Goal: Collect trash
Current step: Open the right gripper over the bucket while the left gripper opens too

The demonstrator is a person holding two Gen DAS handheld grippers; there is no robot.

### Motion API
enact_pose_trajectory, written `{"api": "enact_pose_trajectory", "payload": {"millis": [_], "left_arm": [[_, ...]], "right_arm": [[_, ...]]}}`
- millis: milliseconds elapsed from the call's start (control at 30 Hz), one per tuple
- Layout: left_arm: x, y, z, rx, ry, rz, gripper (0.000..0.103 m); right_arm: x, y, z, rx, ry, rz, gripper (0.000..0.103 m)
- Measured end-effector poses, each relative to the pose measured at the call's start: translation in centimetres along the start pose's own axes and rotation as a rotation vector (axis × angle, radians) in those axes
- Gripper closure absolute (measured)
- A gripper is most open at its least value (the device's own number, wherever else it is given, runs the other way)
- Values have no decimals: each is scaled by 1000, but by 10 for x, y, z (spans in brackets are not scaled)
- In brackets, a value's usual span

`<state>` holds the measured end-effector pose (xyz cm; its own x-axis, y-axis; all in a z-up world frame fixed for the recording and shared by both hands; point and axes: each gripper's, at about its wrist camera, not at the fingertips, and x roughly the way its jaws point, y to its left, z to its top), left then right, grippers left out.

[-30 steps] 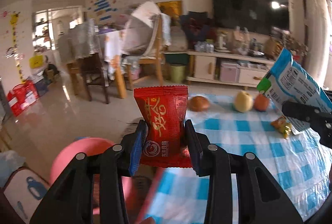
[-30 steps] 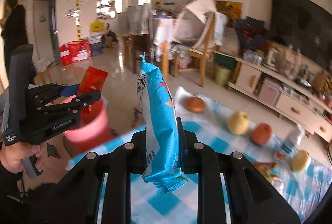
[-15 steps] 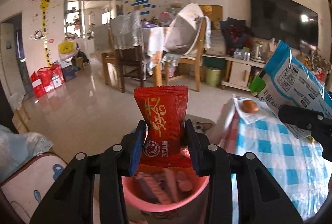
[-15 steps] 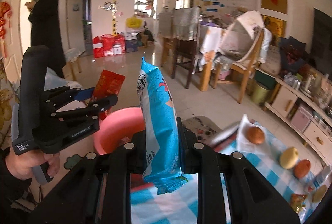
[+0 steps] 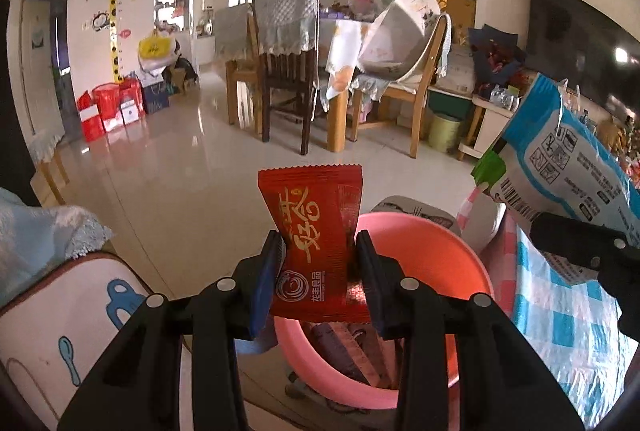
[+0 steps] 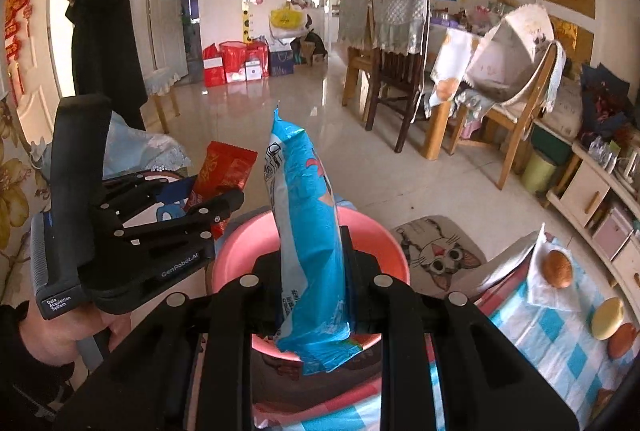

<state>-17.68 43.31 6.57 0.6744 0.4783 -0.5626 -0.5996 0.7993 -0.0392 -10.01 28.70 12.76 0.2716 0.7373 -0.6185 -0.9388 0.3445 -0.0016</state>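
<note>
Left gripper [image 5: 320,263] clamps a red snack wrapper [image 5: 316,243], right gripper [image 6: 312,271] a blue snack bag [image 6: 308,231], above the pink basin [image 5: 432,255].

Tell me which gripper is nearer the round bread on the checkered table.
Right. The right gripper is over the pink bin, beside the table holding the bread; the left gripper is farther away.
</note>
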Motion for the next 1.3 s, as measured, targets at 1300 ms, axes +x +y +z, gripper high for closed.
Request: {"api": "enact_pose_trajectory", "payload": {"millis": [1300], "left_arm": [[109,-46,-24,60,187,-19,38]], "right_arm": [[97,-43,-29,126,127,-12,70]]}}
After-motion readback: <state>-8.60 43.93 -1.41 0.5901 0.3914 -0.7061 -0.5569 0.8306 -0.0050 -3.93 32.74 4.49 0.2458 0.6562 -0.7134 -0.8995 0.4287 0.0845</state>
